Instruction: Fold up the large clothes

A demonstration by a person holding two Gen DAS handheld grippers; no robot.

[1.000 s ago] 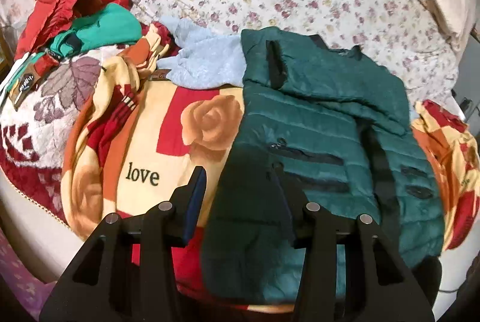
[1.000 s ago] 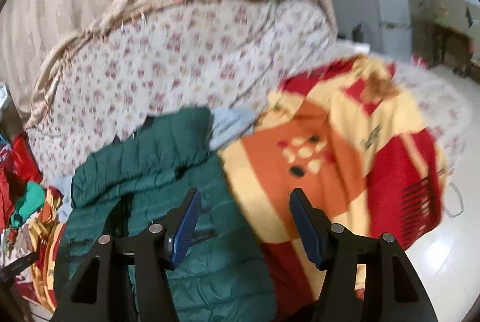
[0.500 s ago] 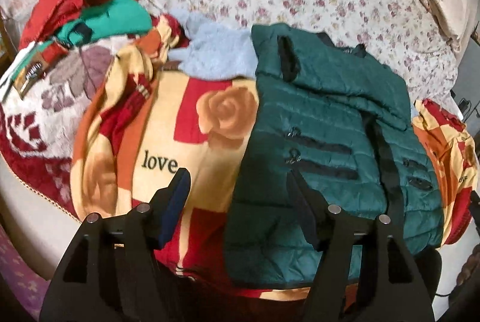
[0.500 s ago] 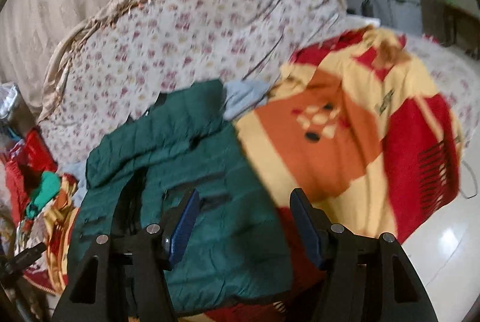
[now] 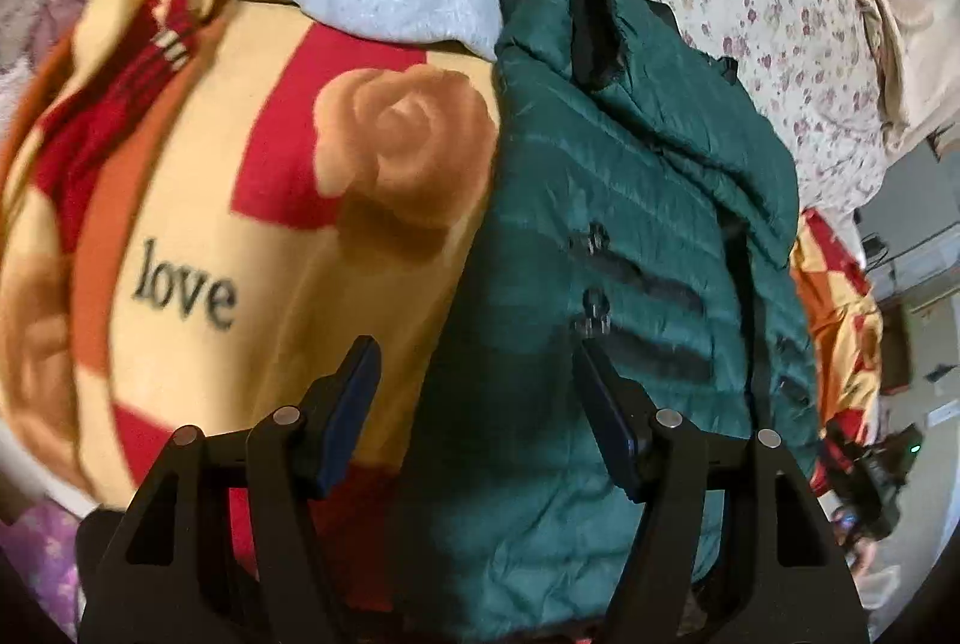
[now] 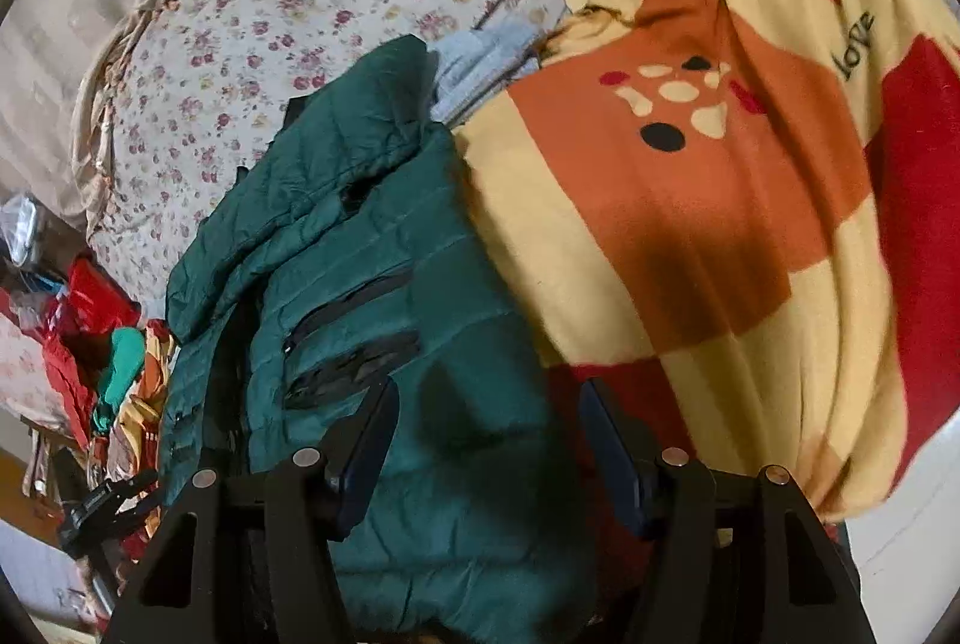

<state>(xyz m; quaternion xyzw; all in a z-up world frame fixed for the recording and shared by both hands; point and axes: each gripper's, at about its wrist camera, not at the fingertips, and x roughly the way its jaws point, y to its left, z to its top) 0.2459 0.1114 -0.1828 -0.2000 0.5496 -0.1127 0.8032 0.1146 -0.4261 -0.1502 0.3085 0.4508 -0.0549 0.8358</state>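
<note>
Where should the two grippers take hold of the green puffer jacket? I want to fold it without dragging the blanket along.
Probably its near hem corners. The green puffer jacket lies flat on the blanket, bottom edge toward both cameras. The open left gripper straddles the jacket's left edge and the open right gripper its right edge, so come in low from the near side, pinching only the quilted layer.

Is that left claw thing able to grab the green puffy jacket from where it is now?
Probably yes. The left gripper is open right over the green jacket's near left edge, with nothing lying on top there.
</note>
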